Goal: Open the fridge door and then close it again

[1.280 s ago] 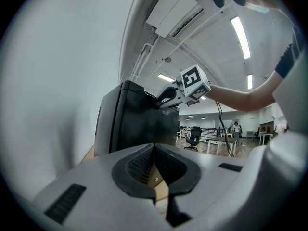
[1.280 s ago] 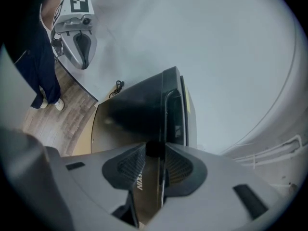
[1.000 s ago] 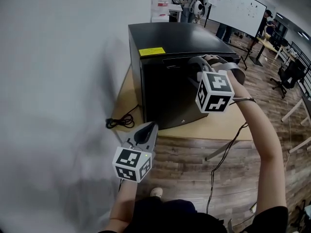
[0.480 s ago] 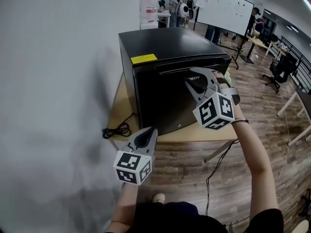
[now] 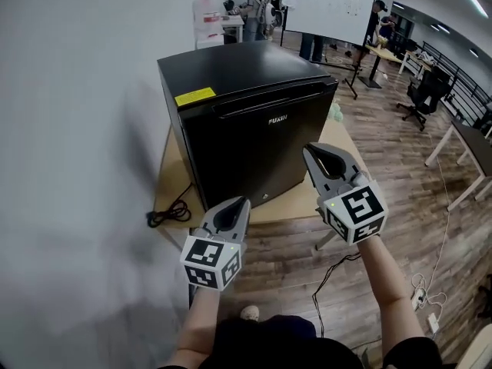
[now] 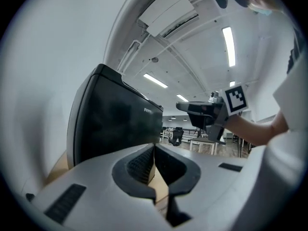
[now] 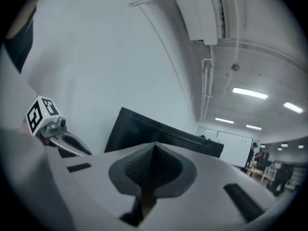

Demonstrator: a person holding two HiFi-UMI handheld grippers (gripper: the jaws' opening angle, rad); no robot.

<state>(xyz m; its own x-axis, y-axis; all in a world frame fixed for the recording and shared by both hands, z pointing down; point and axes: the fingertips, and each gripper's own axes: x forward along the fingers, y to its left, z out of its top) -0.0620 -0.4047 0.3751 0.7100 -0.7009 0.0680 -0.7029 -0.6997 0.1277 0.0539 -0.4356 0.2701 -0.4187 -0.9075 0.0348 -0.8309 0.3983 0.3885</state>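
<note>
The black mini fridge (image 5: 246, 129) stands on a wooden table (image 5: 173, 183) with its door closed; a yellow label (image 5: 194, 97) sits at its top left corner. Both grippers hang in front of the fridge, clear of the door. My left gripper (image 5: 234, 204) is low on the left, shut and empty, and points at the fridge (image 6: 115, 124). My right gripper (image 5: 315, 151) is on the right, its jaws closing to a shut stand with nothing between them. In the right gripper view the fridge (image 7: 159, 129) lies ahead, past the meeting jaws.
A white wall runs along the left. A black power cable (image 5: 165, 215) lies coiled at the table's left edge. More cables (image 5: 338, 271) trail over the wood floor. Behind the fridge are a whiteboard (image 5: 330, 10), people, desks and an office chair (image 5: 423, 94).
My right gripper has come away from the top edge of the fridge door, drawn back toward me, rolled over and shut its jaws. The left gripper barely shifted.
</note>
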